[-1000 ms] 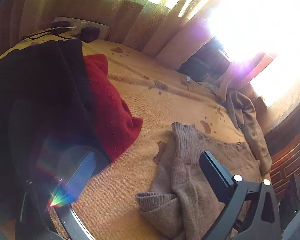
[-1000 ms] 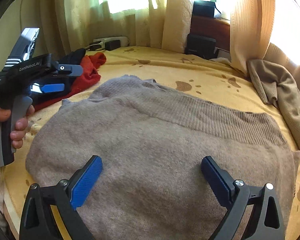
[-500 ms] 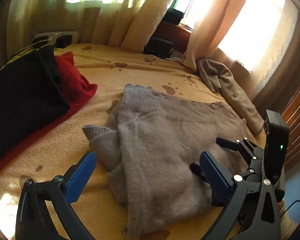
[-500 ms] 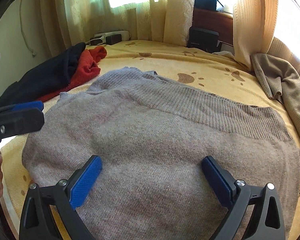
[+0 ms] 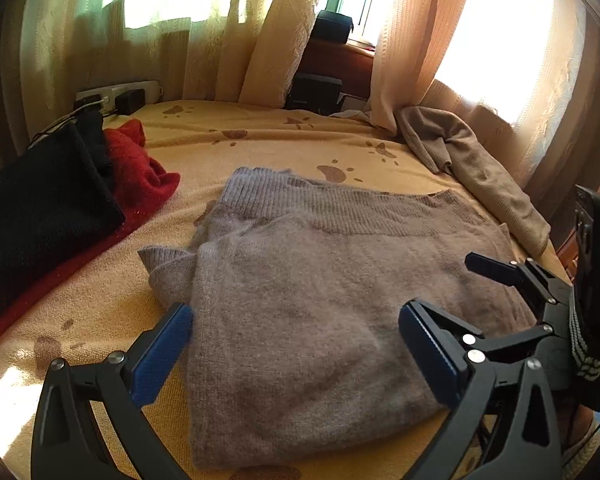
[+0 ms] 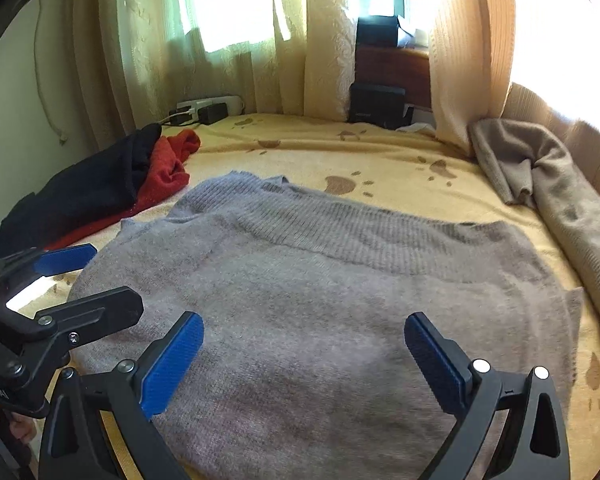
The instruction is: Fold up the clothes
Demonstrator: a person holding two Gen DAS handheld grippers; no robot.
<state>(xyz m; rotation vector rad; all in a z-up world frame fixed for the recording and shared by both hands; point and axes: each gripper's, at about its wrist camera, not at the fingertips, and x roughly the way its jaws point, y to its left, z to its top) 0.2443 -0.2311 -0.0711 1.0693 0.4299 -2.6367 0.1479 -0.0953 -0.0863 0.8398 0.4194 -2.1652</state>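
While both pairs of tongs hang over the near edge of the bed, neither pinches anything. The left gripper point(image 5: 296, 332) has its blue-padded fingers spread wide, with the near left part of the grey sweater point(image 5: 320, 280) below the gap between them. The right gripper point(image 6: 304, 340) is spread just as wide, empty, above the near middle of the same sweater point(image 6: 332, 292). Each tool shows in the other's view: the right one at the right edge of the left camera, the left one at the lower left of the right camera.

The sweater lies flat on the yellow bedspread point(image 6: 380, 160), its ribbed hem at the far side and a cuffed sleeve end sticking out at its left. On the bedspread to the far left lies a black garment point(image 5: 40, 208) resting on a red garment point(image 5: 140, 168). To the far right, a tan garment point(image 6: 548, 184) lies crumpled along the bed's edge beside the curtains point(image 5: 284, 32). A power strip point(image 6: 208, 108) with plugs sits at the far left corner.
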